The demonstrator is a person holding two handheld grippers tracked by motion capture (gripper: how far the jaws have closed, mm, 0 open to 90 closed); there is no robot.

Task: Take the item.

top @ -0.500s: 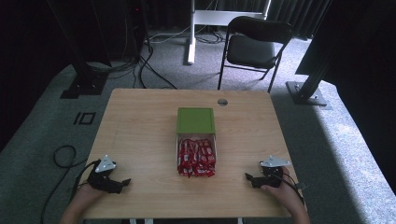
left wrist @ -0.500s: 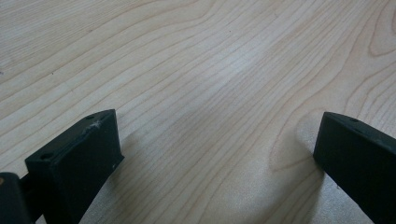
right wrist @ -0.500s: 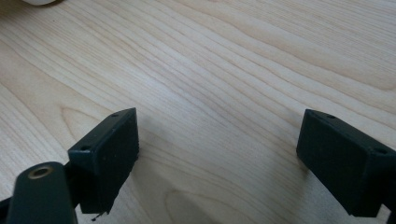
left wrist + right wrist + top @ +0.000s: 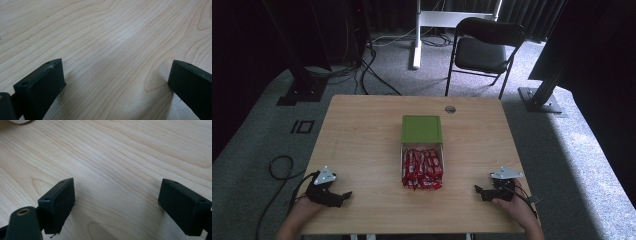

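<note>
A wooden surface (image 4: 362,145) carried a clear box (image 4: 422,167) packed with red wrapped bars (image 4: 422,170) at its middle, and this box serves as the landmark. A green lid (image 4: 422,129) lay flat just beyond the box, touching its far edge. Farther beyond the lid, near the far edge of the surface, sat a small round grey grommet (image 4: 450,109).

The left hand-held gripper (image 4: 343,196) rested on the surface well to the left of the box and nearer the person, held by the left hand (image 4: 304,207). Its jaws stood wide apart with only bare wood grain between them, as the left gripper view (image 4: 115,82) showed. The right hand-held gripper (image 4: 479,191) rested well to the right of the box, also nearer the person, under the right hand (image 4: 512,205). Its jaws were likewise spread wide over bare wood in the right gripper view (image 4: 116,200), holding nothing. Both pointed inward toward the box.

Behind the surface, past the box, a black folding chair (image 4: 484,47) stood on grey carpet (image 4: 582,150), with cables (image 4: 367,70) trailing to its left.
</note>
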